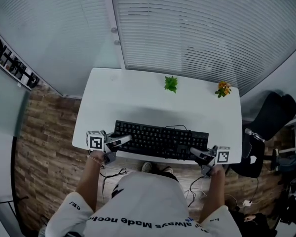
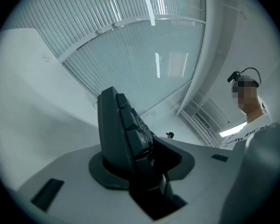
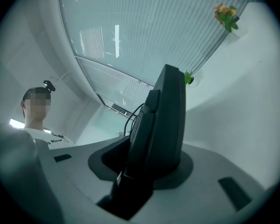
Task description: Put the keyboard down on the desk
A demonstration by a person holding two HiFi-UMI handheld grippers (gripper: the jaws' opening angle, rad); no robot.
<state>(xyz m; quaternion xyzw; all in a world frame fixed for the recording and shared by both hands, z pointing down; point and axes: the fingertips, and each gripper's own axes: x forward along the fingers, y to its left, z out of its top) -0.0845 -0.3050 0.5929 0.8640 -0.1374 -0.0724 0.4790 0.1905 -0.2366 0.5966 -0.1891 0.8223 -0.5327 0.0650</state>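
Observation:
A black keyboard lies lengthwise over the front part of the white desk, and each of its ends is held. My left gripper is shut on its left end, my right gripper on its right end. In the left gripper view the keyboard stands edge-on between the grey jaws of the left gripper, keys facing right. The right gripper view shows the keyboard's other end clamped in the right gripper. Whether the keyboard touches the desk I cannot tell.
A small green plant and a pot of orange flowers stand at the desk's back edge. A black office chair is at the right. Cables hang under the desk's front. Window blinds run behind it.

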